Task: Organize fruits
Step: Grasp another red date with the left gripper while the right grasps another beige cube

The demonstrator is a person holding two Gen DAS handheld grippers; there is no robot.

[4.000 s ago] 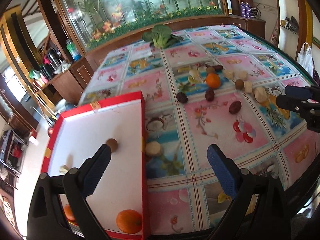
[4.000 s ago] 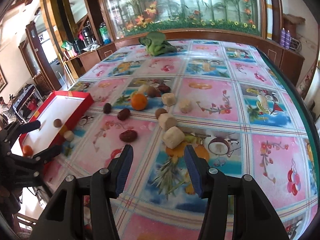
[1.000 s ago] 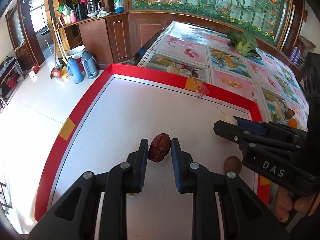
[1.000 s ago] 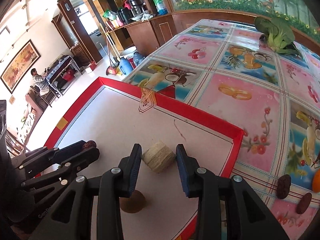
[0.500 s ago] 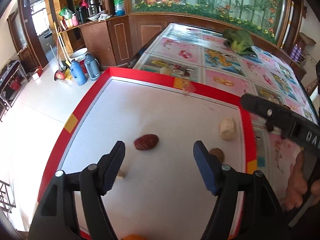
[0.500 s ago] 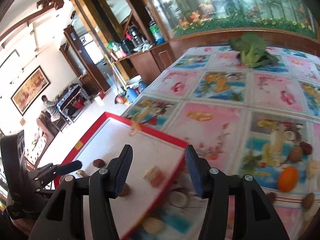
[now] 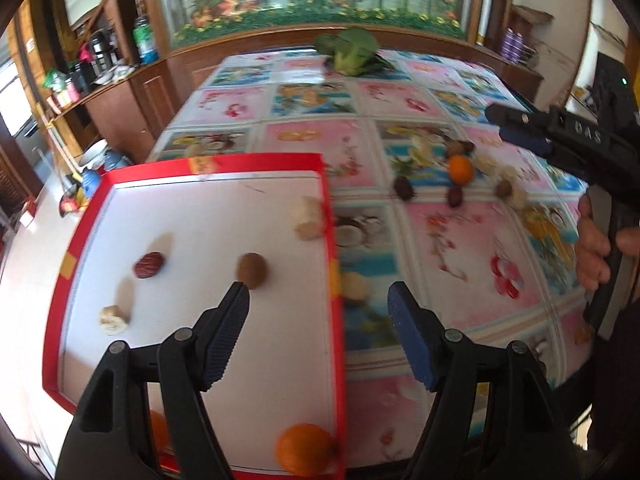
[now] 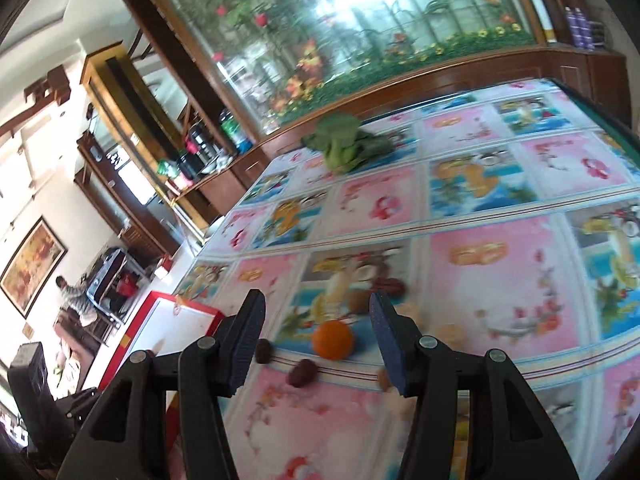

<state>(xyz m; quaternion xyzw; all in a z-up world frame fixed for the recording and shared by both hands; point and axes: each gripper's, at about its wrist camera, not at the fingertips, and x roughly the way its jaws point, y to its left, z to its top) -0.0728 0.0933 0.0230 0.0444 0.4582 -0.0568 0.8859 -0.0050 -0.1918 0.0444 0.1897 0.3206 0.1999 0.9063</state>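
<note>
Left gripper [image 7: 318, 304]: at the bottom of the left wrist view. Its jaws stand wide apart and nothing is between them. It hangs over the right edge of the tray.
Right gripper [image 8: 316, 326]: at the bottom of the right wrist view. Its jaws are apart and hold nothing. In the left wrist view it pokes in from the upper right, with a hand [image 7: 596, 252] on its handle.
Tray [image 7: 256, 162]: a white tray with a red rim, in the left half of the left wrist view. It lies on the table.
Dark red fruit [image 7: 149, 265]: in the tray, on its left side.
Brown round fruit [image 7: 251, 270]: in the tray, near the middle, just above the left gripper's left finger.
Pale chunk [image 7: 307, 216]: in the tray, right by its right rim.
Small pale piece [image 7: 114, 319]: in the tray, lower left.
Orange in tray [image 7: 306, 454]: at the bottom of the tray, near the right corner.
Orange on table [image 8: 333, 340]: seen between the right gripper's fingers, but farther off on the table. It is not touched.
Other fruits on table: dark red ones [image 8: 302, 373] and pale ones lie close around the orange. They look blurry.
Pale fruit beside tray [image 7: 354, 286]: on the table, just right of the tray's rim.
Table [image 8: 500, 288]: covered with a pink and blue cloth with fruit pictures.
Green leafy vegetable [image 8: 344, 146]: at the far end of the table, well apart from the fruits.
</note>
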